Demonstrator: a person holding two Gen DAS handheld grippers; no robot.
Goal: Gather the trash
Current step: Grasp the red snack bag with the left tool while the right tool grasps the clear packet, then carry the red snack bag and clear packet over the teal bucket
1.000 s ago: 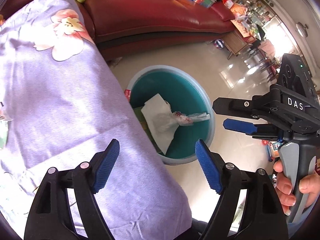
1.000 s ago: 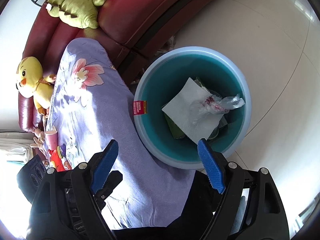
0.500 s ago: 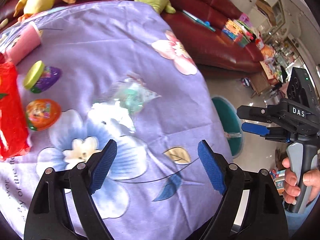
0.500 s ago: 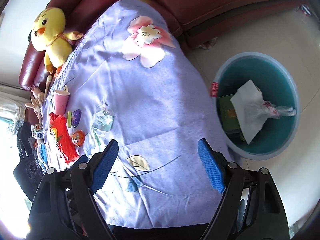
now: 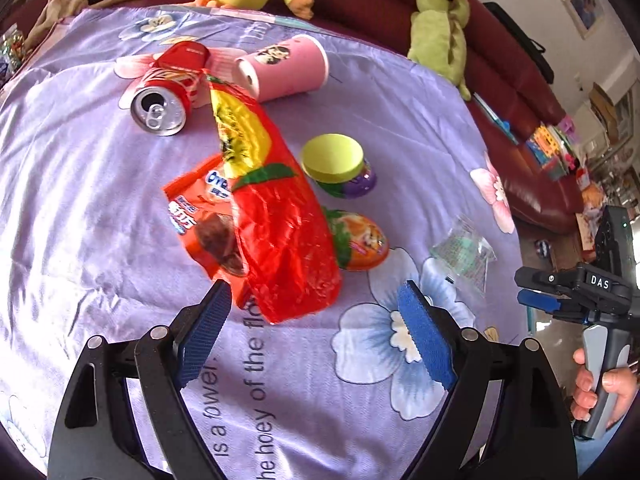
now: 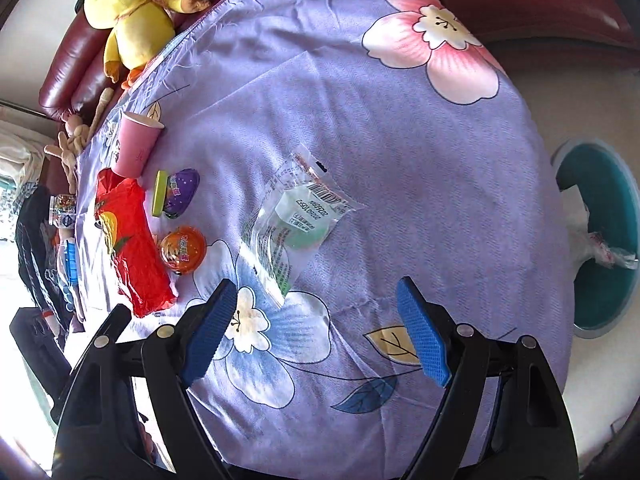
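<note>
A: My left gripper stood apart, jaws just opening, nothing between; the right gripper was apart and empty too.

B: And the trash?

A: The red wrapper lay just ahead on the tablecloth. I judged it light, crinkly, slippery; pinch its near edge.

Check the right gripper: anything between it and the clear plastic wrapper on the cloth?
Nothing visible. The right gripper is open and empty, and the clear plastic wrapper lies flat on the purple floral cloth just beyond its fingertips, with only bare cloth between. The orange egg capsule sits off to the wrapper's left.
</note>
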